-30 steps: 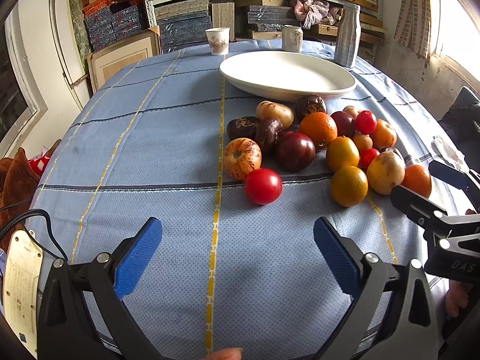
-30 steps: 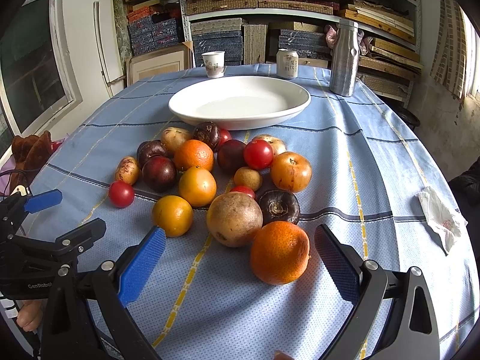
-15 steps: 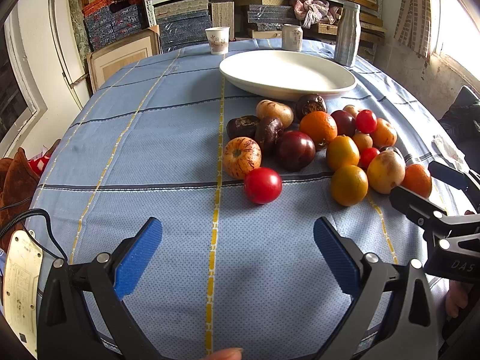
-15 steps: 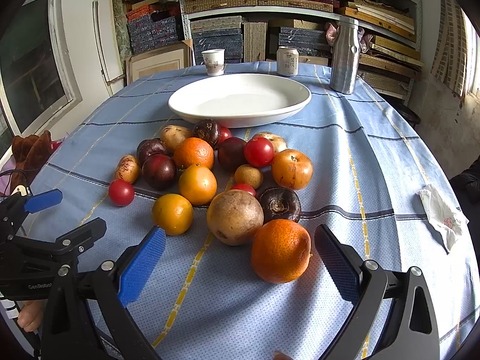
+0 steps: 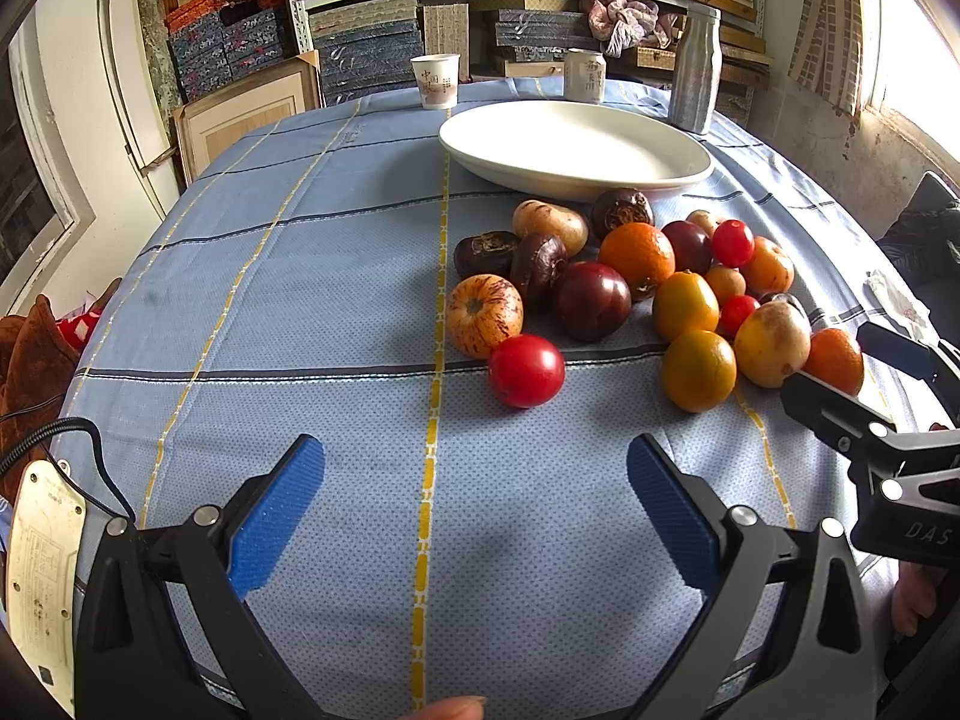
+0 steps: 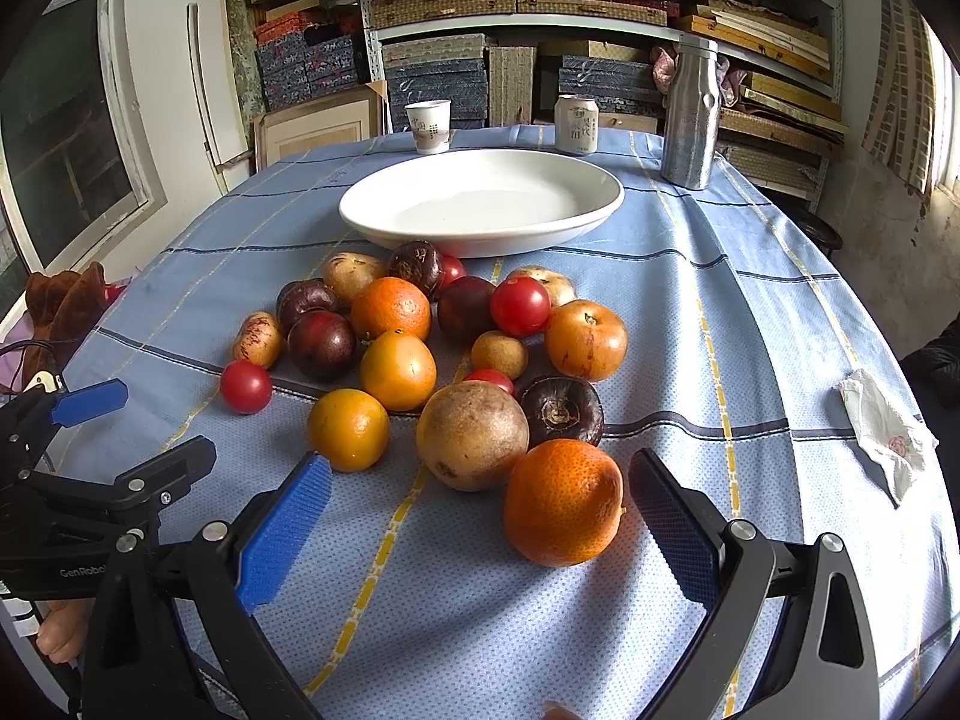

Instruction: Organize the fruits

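Nothing has shifted on the table since the earlier frames; only the right gripper has edged a little closer to the nearest orange. Both tools hold nothing. The left gripper hovers with its blue pads spread wide over bare blue cloth, short of a red tomato. The right one is equally wide, with the orange just inside its right pad, not touching.

Fruit lies in a loose cluster on the cloth, in front of an empty white dish.

Handling, as a judgement: the orange looks firm with a pebbled rind, fairly heavy, and should take a grip across its widest middle. Tomatoes look smooth, slick and easily bruised, so a gentle squeeze at the equator suits them. Every piece is round and likely to roll if nudged.

Counted in the right view: four red tomatoes, five orange or yellow citrus-like fruits, about five dark purple-brown ones, four or five tan or speckled ones. Some may be hidden.

Behind the dish stand a cup, a can and a metal bottle.
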A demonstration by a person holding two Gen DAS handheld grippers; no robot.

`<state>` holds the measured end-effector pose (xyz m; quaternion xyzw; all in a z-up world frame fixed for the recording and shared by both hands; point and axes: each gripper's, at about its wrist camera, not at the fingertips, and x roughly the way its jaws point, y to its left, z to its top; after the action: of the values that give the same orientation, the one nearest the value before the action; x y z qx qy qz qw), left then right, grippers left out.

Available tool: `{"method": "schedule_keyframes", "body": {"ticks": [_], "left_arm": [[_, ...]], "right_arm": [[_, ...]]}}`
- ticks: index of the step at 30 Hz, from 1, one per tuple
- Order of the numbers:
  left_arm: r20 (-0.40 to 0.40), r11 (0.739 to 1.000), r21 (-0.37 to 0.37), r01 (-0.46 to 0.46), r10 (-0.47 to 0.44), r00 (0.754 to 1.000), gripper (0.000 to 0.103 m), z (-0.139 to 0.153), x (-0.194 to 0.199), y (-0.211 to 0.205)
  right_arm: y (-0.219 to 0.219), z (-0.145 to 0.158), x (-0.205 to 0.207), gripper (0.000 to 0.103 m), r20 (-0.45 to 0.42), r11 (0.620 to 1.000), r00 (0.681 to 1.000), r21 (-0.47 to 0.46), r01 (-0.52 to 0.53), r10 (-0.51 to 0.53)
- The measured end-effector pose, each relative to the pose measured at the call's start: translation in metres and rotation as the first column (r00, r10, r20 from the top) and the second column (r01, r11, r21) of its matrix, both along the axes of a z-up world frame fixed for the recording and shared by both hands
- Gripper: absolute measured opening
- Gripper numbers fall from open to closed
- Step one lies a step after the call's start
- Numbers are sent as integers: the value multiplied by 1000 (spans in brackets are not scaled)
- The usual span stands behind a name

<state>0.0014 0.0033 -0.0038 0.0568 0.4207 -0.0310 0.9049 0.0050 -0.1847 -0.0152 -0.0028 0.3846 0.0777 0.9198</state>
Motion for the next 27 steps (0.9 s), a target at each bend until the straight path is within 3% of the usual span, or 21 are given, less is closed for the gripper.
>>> {"method": "schedule_keyframes", "body": {"ticks": [23, 27], "left_arm": [[-4, 999, -34, 19, -20, 1000, 99, -1, 0, -1], [-60, 999, -33, 18, -20, 998, 99, -8, 7, -2]], "right_arm": [[-3, 4, -5, 100, 24, 999, 1000, 38, -18, 17], [-11, 3, -5, 100, 7, 998, 1000, 56, 3, -4]]}}
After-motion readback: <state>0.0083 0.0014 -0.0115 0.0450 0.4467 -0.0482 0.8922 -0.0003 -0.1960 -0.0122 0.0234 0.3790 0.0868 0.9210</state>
